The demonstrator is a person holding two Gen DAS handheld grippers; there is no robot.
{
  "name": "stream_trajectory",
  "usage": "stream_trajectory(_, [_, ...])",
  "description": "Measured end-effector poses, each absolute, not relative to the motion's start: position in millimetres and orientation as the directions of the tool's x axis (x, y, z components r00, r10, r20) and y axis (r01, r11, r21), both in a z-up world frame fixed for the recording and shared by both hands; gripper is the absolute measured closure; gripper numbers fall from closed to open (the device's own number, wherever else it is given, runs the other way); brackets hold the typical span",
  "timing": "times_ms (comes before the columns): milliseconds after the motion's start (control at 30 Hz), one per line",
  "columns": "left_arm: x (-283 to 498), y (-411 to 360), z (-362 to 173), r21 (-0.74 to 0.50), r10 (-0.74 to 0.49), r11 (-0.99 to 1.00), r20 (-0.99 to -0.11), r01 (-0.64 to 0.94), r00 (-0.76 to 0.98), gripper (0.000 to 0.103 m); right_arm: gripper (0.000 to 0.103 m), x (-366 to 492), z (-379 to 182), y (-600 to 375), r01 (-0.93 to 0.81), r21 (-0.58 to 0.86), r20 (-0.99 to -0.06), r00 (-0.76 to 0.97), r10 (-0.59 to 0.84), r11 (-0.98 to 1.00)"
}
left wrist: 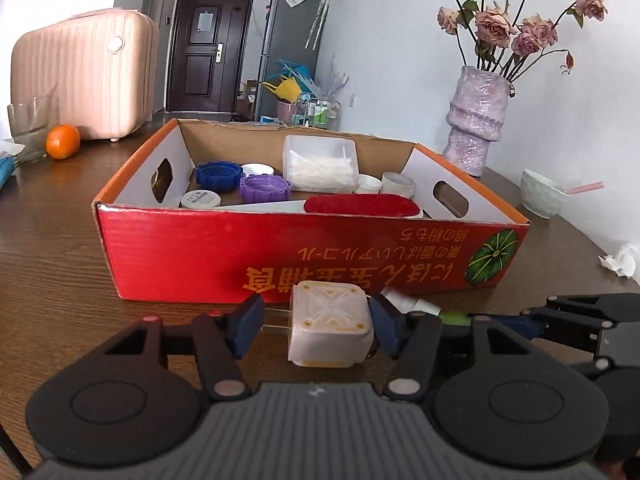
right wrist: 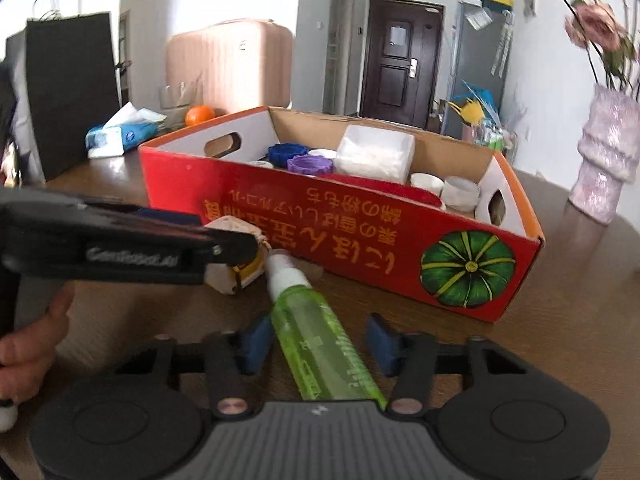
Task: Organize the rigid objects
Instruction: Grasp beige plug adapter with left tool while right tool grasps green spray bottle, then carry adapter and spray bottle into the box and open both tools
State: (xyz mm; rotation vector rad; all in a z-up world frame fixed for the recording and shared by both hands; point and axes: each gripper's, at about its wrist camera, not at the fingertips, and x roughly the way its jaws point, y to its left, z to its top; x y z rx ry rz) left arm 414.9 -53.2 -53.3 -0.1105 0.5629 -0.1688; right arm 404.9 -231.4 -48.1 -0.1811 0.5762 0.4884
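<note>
A cream cube-shaped block point(left wrist: 330, 330) lies on the brown table in front of the red cardboard box point(left wrist: 240, 248). My left gripper point(left wrist: 316, 328) is open around it: the right pad is at its side and the left pad stands a little apart. In the right wrist view a green spray bottle point(right wrist: 320, 344) lies on the table, its white cap toward the box point(right wrist: 320, 216). My right gripper point(right wrist: 318, 344) is open around it, with the left pad against it and a gap at the right pad. The box holds blue and purple lids, white jars, a clear tub and a red brush.
A lilac vase point(left wrist: 476, 120) with dried roses stands to the right of the box, with a pale bowl point(left wrist: 542, 196) and a crumpled tissue point(left wrist: 620, 260) nearby. Left of the box are an orange point(left wrist: 63, 141), a glass, a pink case point(left wrist: 84, 72), a tissue pack point(right wrist: 120, 136) and a black bag point(right wrist: 68, 80).
</note>
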Motion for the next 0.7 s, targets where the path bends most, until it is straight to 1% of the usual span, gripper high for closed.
stream_trajectory(100, [404.4,-46.9,-52.8,-0.14,-0.203,0.978,-0.521,0.152,0.829,0.044,0.072,402.3,-48.0,-240.3,-0.459,0.0,-0.568,0.731,0.378,0.889])
stream_trajectory(233, [375.3,-35.6,-52.9,-0.15,-0.237,0.971,-0.52,0.185,0.821,0.043,0.072,383.0,-49.1,-259.1,-0.404,0.009,-0.571,0.749,0.336,0.915])
stream_trajectory(400, [330.2,-21.6,-52.2,-0.134,-0.254,0.967,-0.516,0.216,0.818,0.042,0.073,344.7,-51.4,-272.7,-0.392,0.017,-0.565,0.755,0.332,0.92])
stream_trajectory(500, [312.4,-14.1,-53.5,-0.088,-0.182,0.983,-0.507,0.159,0.843,0.028,0.072,326.1,-52.4,-273.0,-0.396,0.031,-0.559,0.755,0.345,0.918])
stream_trajectory(633, [305.8,-9.6,-50.9,-0.076,-0.104,0.994,-0.512,0.076,0.852,0.028,0.072,320.6,-53.6,-270.2,-0.38,0.06,-0.543,0.763,0.349,0.923])
stream_trajectory(700, [306.1,-9.3,-48.6,-0.126,-0.101,0.991,-0.528,0.04,0.843,0.028,0.072,322.8,-53.7,-269.0,-0.36,0.072,-0.538,0.771,0.34,0.93])
